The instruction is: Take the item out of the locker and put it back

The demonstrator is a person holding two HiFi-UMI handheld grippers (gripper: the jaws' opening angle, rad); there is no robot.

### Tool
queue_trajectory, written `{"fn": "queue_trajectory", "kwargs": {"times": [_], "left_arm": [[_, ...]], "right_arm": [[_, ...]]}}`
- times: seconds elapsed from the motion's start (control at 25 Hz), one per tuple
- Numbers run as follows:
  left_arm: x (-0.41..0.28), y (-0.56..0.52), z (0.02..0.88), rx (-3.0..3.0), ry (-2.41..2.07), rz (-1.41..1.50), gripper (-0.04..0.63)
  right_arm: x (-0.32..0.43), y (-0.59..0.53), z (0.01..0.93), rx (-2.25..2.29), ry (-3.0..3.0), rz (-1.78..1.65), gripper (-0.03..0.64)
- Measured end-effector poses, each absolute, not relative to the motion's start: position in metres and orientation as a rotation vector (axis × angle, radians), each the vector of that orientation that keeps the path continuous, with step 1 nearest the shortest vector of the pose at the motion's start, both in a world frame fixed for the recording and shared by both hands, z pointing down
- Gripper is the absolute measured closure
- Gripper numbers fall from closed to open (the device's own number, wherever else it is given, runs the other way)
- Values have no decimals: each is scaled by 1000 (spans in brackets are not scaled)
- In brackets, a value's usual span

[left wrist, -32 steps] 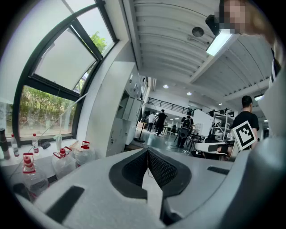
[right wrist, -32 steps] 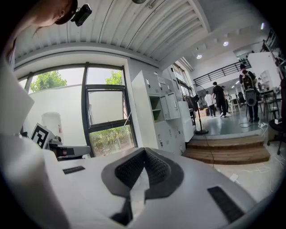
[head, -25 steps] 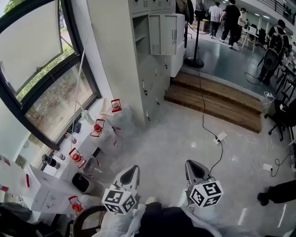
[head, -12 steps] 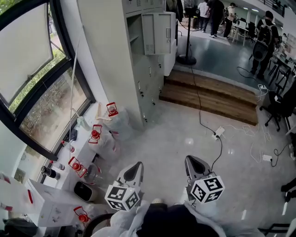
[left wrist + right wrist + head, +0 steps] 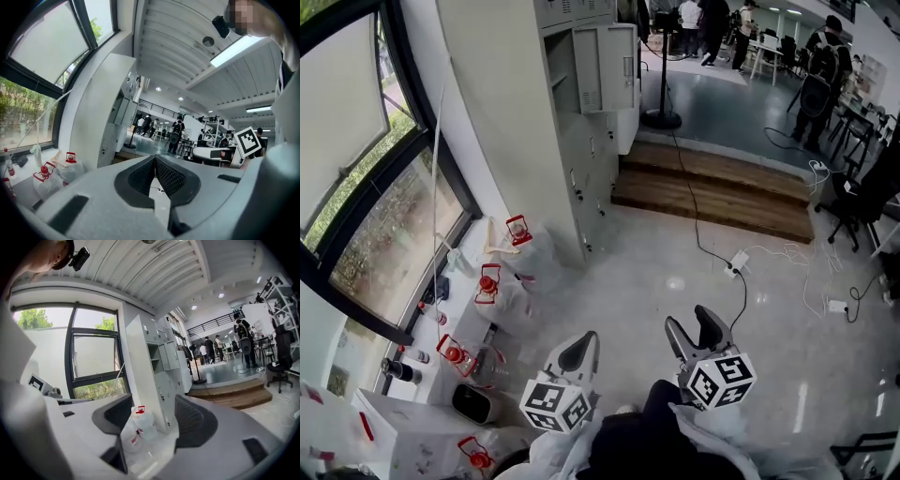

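Observation:
The grey locker bank [image 5: 553, 103] stands at the top of the head view, with one upper compartment [image 5: 565, 80] open and its door [image 5: 607, 66] swung out. No item shows inside it from here. My left gripper [image 5: 584, 342] hovers low over the floor, far short of the lockers, jaws shut and empty [image 5: 154, 160]. My right gripper [image 5: 692, 324] hangs beside it; its jaws have just been opening and now stand apart with nothing between them [image 5: 152, 412]. In the right gripper view the lockers [image 5: 157, 366] are ahead, beyond the jaws.
Clear jugs with red caps [image 5: 519, 232] [image 5: 488, 281] line the window side at left, with a white box [image 5: 403, 441] below them. A wooden step [image 5: 712, 192], a fan stand [image 5: 660, 117], cables with a power strip [image 5: 737, 262] and a chair [image 5: 861, 202] lie ahead and right. People stand at the back.
The right gripper's jaws have gone from shut to apart. Both grippers have shifted a little, and the lockers now sit further left in the head view.

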State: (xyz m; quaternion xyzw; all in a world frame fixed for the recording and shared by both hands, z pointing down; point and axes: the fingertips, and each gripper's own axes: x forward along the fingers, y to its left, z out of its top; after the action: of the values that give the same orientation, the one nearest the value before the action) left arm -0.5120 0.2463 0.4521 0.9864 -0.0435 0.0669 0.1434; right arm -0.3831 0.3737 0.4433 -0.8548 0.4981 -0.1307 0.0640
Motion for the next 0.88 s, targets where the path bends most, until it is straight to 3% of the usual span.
{"fn": "queue_trajectory", "kwargs": {"times": [0.4,0.88], "left_arm": [[-486,217,459,2823,-180,201,588],[-392,183,466,2815,-210,238,588]], "right_arm": [[-359,333,451,-2537,1602,-433,339],[-264,297,461,-2497,1655,-485,339]]}}
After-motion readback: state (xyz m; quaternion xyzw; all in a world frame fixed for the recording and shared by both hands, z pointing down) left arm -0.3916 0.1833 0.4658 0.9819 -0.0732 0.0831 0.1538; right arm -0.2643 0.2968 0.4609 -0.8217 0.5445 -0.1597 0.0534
